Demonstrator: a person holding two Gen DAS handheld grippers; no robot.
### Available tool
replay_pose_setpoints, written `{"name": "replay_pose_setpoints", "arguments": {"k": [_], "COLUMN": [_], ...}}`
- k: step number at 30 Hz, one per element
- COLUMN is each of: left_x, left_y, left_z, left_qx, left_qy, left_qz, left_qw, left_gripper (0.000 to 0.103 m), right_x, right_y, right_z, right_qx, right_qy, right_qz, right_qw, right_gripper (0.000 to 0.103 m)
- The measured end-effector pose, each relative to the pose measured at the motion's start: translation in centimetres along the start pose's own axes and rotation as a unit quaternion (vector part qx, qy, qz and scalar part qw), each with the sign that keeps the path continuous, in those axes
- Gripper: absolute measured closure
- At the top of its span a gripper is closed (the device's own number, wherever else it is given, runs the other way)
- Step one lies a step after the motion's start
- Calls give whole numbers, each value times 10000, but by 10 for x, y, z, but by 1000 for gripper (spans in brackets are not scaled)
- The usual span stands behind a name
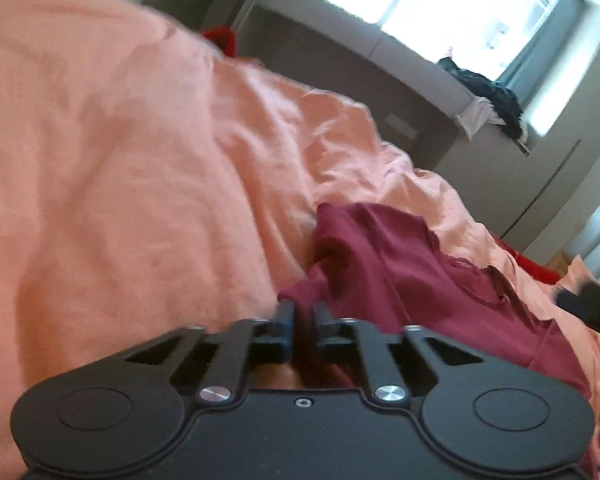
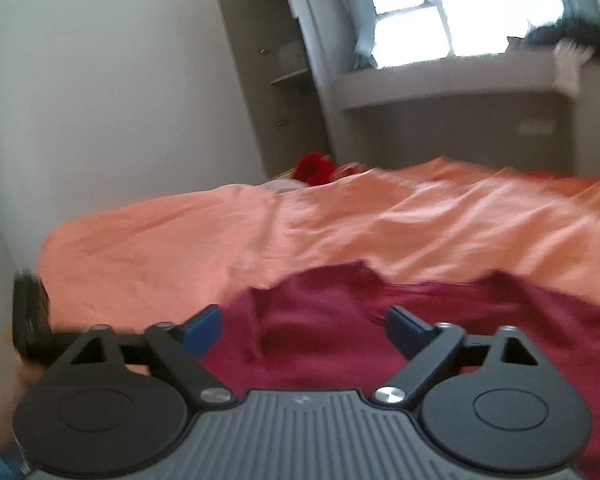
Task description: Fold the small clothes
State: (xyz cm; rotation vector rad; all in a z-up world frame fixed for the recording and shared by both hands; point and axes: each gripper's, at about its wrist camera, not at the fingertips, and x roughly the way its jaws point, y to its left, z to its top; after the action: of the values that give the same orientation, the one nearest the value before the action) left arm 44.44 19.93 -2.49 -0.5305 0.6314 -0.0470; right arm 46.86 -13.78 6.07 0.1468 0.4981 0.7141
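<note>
My left claw (image 1: pixel 303 312) is pinched nearly closed on a bunched corner of the maroon garment (image 1: pixel 412 276) — the fabric runs in between the blue-edged pads. My right claw (image 2: pixel 304 328) stands wide apart above the same garment (image 2: pixel 340 340), nothing pressed between its pads.

The garment lies on the bed, on the peach bedsheet (image 1: pixel 120 160), near the bed's front edge. In the left wrist view its long axis runs from my left claw diagonally away to the lower right, toward a blurred dark shape there that I cannot identify. It is a soft, matte knit, rumpled into folds, with a frayed or lacy-looking trim along its far edge. The sheet is a light woven cloth, creased into shallow ridges.

Beyond the bed stand a grey window ledge (image 2: pixel 440 80) with dark clothes (image 1: pixel 488 92) heaped on it, and a tall grey cupboard (image 2: pixel 268 72). Something bright red (image 2: pixel 314 168) sits at the bed's far side.
</note>
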Motion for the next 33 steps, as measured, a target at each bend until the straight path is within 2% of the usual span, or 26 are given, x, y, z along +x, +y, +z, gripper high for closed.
{"name": "replay_pose_setpoints", "arguments": {"k": [1,3,5,8,11,13,14,15,19,22,26,27,29,30,31,32,33], "left_x": [2,3,1,-2,-3,-4,-6,-7,-18,-21,-19,-20,-22,-24,-27,-29,-30], "left_y": [4,8,8,9,10,11,11,11,16,18,16,16,16,15,11,7,4], "left_z": [0,-1,-2,-5,-4,-4,-4,-5,-6,-7,-5,-4,-5,-5,-5,-5,-4], "left_qx": [-105,-238,-289,-329,-384,-412,-441,-493,-729,-817,-754,-750,-716,-636,-509,-389,-257], "left_qy": [16,-19,-87,-122,-145,-171,-207,-257,-548,-622,-555,-549,-605,-654,-731,-790,-840], "left_qz": [-34,-64,-61,-103,-163,-167,-135,-98,118,146,152,146,143,189,230,237,231], "left_qw": [9999,9997,9995,9993,9990,9989,9987,9984,9958,9946,9955,9956,9955,9957,9958,9958,9959], "left_gripper": [99,99,100,100,100,100,100,100,101,101,99,95,94,89,80,75,63], "right_x": [19,52,90,141,183,202,207,211,213,216,225,225,221,217,213,203,193], "right_y": [2,6,14,27,39,42,43,44,48,47,51,51,50,50,50,48,47], "right_z": [6,14,19,19,13,11,10,10,14,18,14,14,15,17,19,21,22], "right_qx": [105,260,363,238,47,104,169,230,214,287,231,260,235,149,96,65,2], "right_qy": [105,304,548,909,1256,1388,1428,1421,988,768,857,897,931,921,910,906,909], "right_qz": [142,367,548,594,417,424,456,463,411,356,309,322,248,176,137,112,61], "right_qw": [9998,9985,9963,9938,9912,9894,9886,9885,9940,9960,9956,9951,9951,9955,9957,9958,9958], "right_gripper": [21,34,42,43,45,73,93,99,101,101,100,98,91,84,76,60,51]}}
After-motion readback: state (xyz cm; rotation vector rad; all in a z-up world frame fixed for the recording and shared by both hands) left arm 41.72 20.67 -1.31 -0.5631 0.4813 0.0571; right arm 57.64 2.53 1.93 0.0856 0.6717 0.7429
